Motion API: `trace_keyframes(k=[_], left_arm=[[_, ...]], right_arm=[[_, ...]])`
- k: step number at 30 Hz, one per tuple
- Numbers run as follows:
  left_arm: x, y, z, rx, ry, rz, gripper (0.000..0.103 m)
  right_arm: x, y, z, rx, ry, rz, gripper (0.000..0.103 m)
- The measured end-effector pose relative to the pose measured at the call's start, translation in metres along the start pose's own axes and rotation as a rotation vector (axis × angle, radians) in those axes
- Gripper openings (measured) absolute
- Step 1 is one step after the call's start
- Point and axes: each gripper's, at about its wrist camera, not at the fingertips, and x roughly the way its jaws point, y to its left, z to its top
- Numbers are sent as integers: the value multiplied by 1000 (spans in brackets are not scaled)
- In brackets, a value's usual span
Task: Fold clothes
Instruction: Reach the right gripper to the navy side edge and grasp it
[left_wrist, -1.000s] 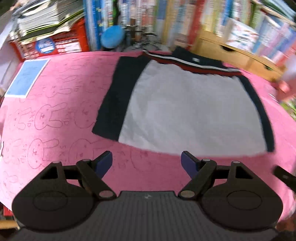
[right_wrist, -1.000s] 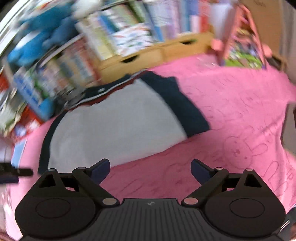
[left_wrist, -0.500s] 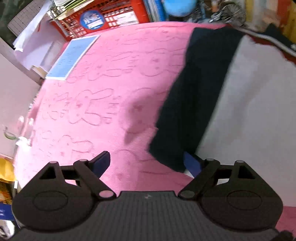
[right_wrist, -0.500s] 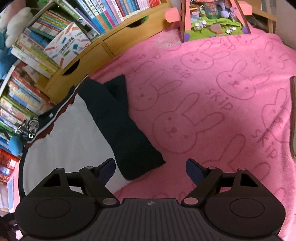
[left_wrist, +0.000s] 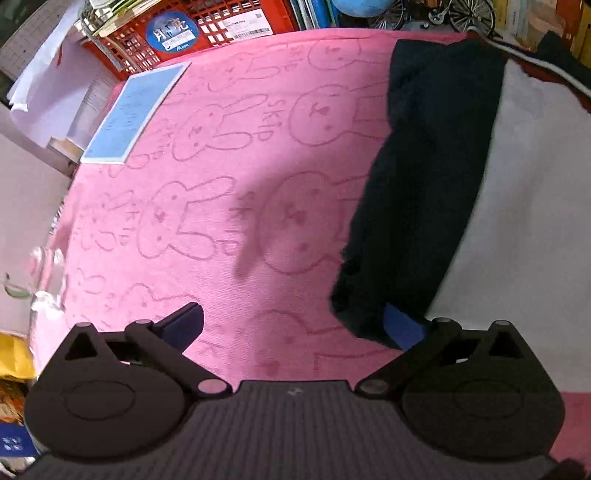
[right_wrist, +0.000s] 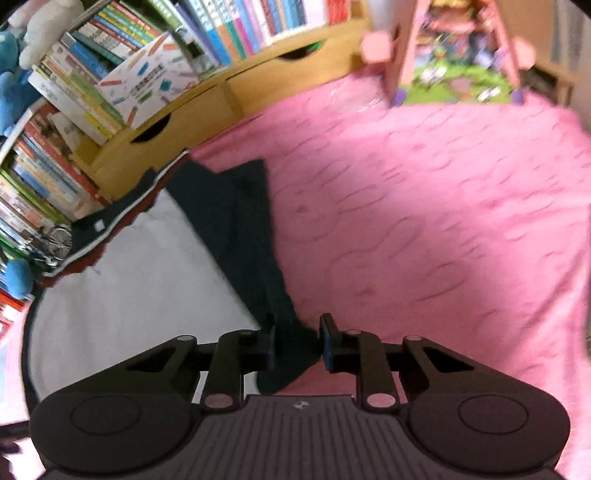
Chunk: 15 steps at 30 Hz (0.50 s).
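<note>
A white shirt (left_wrist: 524, 229) with navy sleeves and a red-and-white collar lies flat on the pink bunny blanket (left_wrist: 221, 177). My left gripper (left_wrist: 291, 317) hovers low at the bottom corner of the shirt's left navy sleeve (left_wrist: 424, 177). Its jaws are wide and still opening; the right fingertip (left_wrist: 399, 325) touches the sleeve's hem, and only blanket lies between the fingers. In the right wrist view the other navy sleeve (right_wrist: 251, 229) runs down beside the white body (right_wrist: 129, 295). My right gripper (right_wrist: 297, 328) is closing on that sleeve's lower corner, with dark cloth bunched between the pads.
A red crate (left_wrist: 184, 33) and a blue sheet (left_wrist: 133, 114) sit at the blanket's far left. Bookshelves (right_wrist: 74, 110), wooden drawers (right_wrist: 221, 107) and a pink toy house (right_wrist: 454, 55) line the back edge. Bare pink blanket (right_wrist: 443, 240) stretches right of the shirt.
Both grippers dropped toward the shirt's lower sleeve corners. The right jaws went from wide apart to pinching the navy sleeve. The left jaws spread wider.
</note>
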Motion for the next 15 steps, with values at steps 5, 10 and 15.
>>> trace_keyframes(k=[5,10,15], left_arm=[[2,20,-6,9,47,64,91],[-30,28,-29,33,-62,100,87],[-85,-49,-66,541,-416,21,88]], right_arm=[[-3,-50,0,32,38,-172,19],[-33,-21,-16,-269,-82,-180,56],[-28,62,-91,-1022,-225,-149,60]])
